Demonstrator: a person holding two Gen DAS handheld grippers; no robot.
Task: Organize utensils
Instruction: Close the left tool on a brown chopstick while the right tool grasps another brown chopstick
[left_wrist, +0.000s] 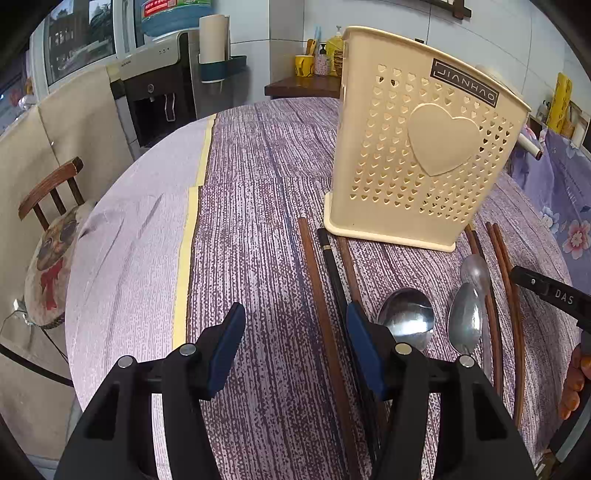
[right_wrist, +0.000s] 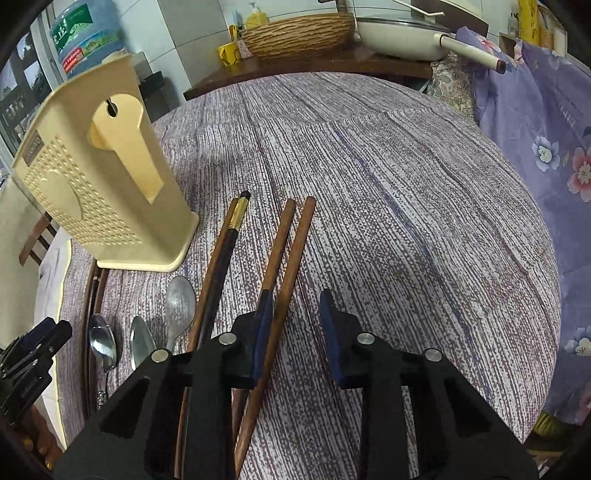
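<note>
A cream plastic utensil holder (left_wrist: 424, 147) (right_wrist: 103, 192) with heart-shaped holes stands upright on the purple-striped tablecloth (left_wrist: 258, 221). Before it lie three metal spoons (left_wrist: 406, 317) (right_wrist: 142, 343) and several chopsticks. My left gripper (left_wrist: 295, 325) is open low over the cloth. A brown chopstick (left_wrist: 317, 295) lies between its jaws, near the right finger, and a black chopstick (left_wrist: 332, 266) runs under that finger. My right gripper (right_wrist: 295, 310) is open around another brown chopstick (right_wrist: 295, 243), which lies beside its left finger. The pads do not press on it.
More brown chopsticks (left_wrist: 498, 277) lie right of the spoons. A wooden chair (left_wrist: 51, 206) and a water dispenser (left_wrist: 159, 92) stand past the table's left edge. Floral cloth (right_wrist: 554, 147) hangs at the right. A side table behind holds a woven basket (right_wrist: 299, 31) and a pan (right_wrist: 399, 33).
</note>
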